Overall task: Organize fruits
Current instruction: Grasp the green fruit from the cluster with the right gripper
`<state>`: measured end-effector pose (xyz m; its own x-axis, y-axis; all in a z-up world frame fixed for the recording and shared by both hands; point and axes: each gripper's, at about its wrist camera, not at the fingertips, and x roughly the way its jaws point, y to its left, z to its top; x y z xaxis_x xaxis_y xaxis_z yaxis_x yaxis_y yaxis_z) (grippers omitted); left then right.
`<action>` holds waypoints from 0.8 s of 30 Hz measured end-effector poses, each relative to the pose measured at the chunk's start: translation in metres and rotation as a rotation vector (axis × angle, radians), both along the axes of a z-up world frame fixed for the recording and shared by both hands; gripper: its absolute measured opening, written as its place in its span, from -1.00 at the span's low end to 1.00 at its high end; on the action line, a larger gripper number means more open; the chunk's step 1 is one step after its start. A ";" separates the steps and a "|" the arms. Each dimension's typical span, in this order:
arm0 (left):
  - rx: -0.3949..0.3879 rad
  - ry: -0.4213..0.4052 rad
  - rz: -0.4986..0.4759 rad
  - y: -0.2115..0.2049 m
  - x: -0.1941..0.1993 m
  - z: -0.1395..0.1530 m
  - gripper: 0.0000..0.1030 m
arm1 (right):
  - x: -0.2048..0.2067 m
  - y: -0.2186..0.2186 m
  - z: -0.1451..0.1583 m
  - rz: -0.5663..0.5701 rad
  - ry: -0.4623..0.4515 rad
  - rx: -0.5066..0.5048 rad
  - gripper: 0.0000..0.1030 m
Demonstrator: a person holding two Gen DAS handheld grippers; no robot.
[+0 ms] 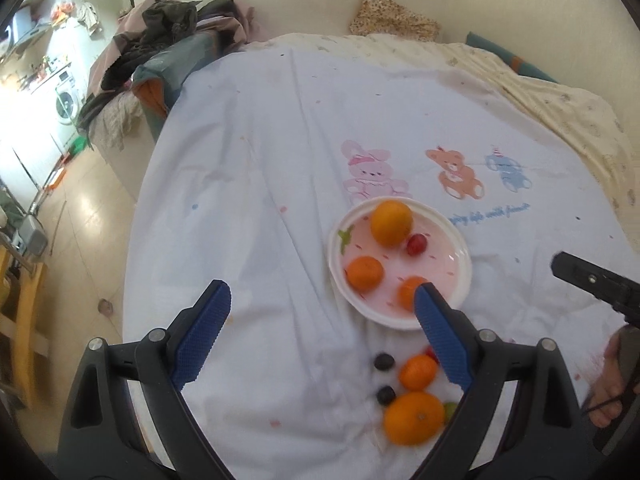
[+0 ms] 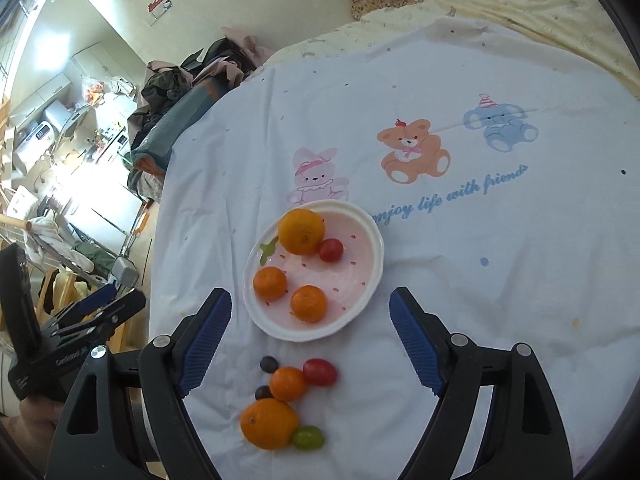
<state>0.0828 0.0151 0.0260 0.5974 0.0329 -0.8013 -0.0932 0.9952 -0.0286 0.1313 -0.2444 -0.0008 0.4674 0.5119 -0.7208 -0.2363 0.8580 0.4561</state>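
Left wrist view: left gripper (image 1: 322,304) fingers spread, empty, above the bed sheet (image 1: 260,160). Pink plate (image 1: 460,276) holds a large orange (image 1: 391,222), two mandarins, a red grape.

Right wrist view: right gripper (image 2: 310,312) fingers spread, empty. Loose fruit (image 2: 286,384) lies between the plate (image 2: 372,264) and the bed's near edge.

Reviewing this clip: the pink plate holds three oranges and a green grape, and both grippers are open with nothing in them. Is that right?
Not quite. The small fruit on the pink plate beside the three oranges is a red grape, not green; the right wrist view shows it plainly. The green grape lies off the plate, on the sheet. The left gripper and right gripper are indeed open and empty.
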 end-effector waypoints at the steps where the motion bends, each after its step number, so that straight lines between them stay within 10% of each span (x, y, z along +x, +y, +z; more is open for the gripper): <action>1: -0.005 -0.001 -0.004 -0.001 -0.006 0.000 0.77 | -0.005 -0.001 0.001 -0.008 -0.003 -0.004 0.63; 16: -0.031 0.060 -0.026 -0.013 -0.042 -0.035 0.77 | -0.044 -0.014 -0.024 -0.048 0.104 -0.025 0.63; 24: -0.064 0.093 -0.009 -0.003 -0.041 -0.040 0.77 | -0.055 0.039 -0.063 0.326 0.174 -0.345 0.60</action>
